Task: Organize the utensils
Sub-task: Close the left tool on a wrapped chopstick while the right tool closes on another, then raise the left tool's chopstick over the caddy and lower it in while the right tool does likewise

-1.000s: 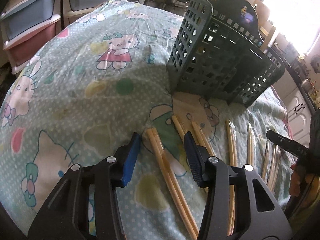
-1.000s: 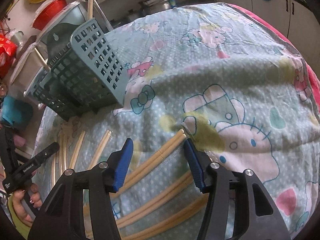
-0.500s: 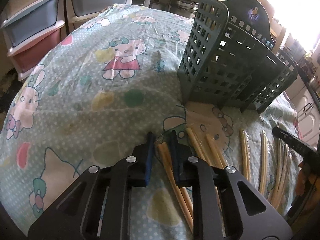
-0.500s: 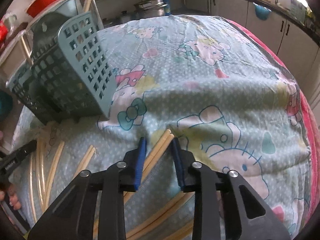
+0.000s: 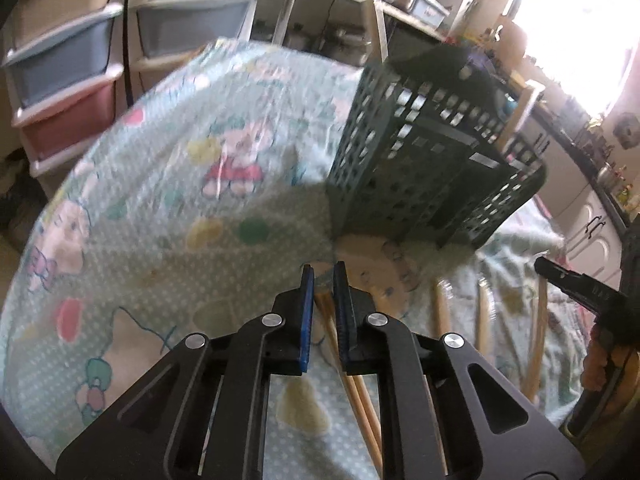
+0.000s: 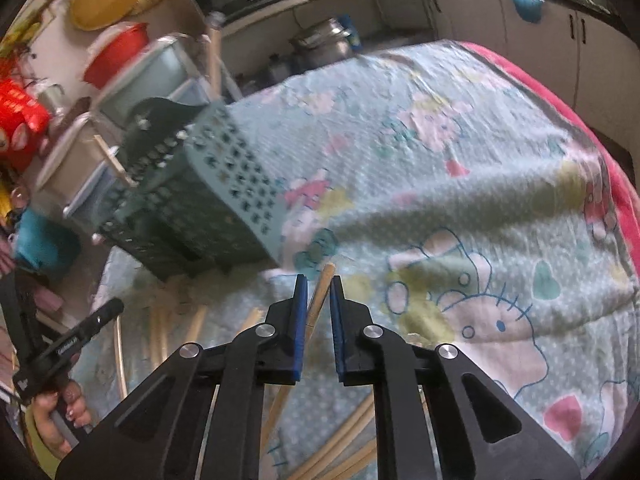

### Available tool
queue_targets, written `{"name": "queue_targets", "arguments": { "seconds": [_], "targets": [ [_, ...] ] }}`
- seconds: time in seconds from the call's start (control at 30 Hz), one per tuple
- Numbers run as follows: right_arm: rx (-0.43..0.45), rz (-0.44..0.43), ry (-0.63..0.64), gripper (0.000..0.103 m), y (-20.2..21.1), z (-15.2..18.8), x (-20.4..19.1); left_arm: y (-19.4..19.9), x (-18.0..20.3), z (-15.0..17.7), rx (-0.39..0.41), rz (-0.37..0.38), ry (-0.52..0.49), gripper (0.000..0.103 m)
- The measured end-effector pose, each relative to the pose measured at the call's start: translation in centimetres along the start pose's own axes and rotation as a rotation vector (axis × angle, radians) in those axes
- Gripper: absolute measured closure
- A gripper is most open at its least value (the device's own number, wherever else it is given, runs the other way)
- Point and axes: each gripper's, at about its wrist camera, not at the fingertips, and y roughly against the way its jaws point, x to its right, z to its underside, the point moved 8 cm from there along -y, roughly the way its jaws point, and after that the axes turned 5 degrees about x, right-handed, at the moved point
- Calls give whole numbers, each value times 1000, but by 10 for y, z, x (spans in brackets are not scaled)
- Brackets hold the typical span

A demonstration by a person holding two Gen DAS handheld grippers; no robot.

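Note:
My left gripper (image 5: 323, 276) is shut on a pair of wooden chopsticks (image 5: 348, 376) and holds it above the cloth, its tip near the pads. My right gripper (image 6: 318, 286) is shut on another pair of chopsticks (image 6: 316, 300), also lifted. The dark green slotted utensil basket (image 5: 432, 168) stands ahead of the left gripper; it also shows in the right wrist view (image 6: 200, 204) at the left. More chopsticks (image 5: 484, 312) lie on the cloth to the right, and others (image 6: 160, 336) lie below the basket.
A Hello Kitty tablecloth (image 5: 168, 184) covers the table. Plastic drawers (image 5: 60, 64) stand at the far left. The other hand-held gripper (image 5: 580, 292) is at the right edge. Kitchen cabinets (image 6: 520, 20) and shelves stand behind the table.
Both grippers closed from wide open onto a pair of chopsticks each, then lifted them off the cloth. Both views are now blurred by motion.

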Motion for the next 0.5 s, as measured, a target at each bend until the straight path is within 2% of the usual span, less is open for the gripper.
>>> {"name": "queue_targets", "arguments": {
  "seconds": [0.5],
  "targets": [
    [154, -148, 125, 96, 61, -29, -60, 59, 43, -48, 152, 77, -69, 97]
  ]
}}
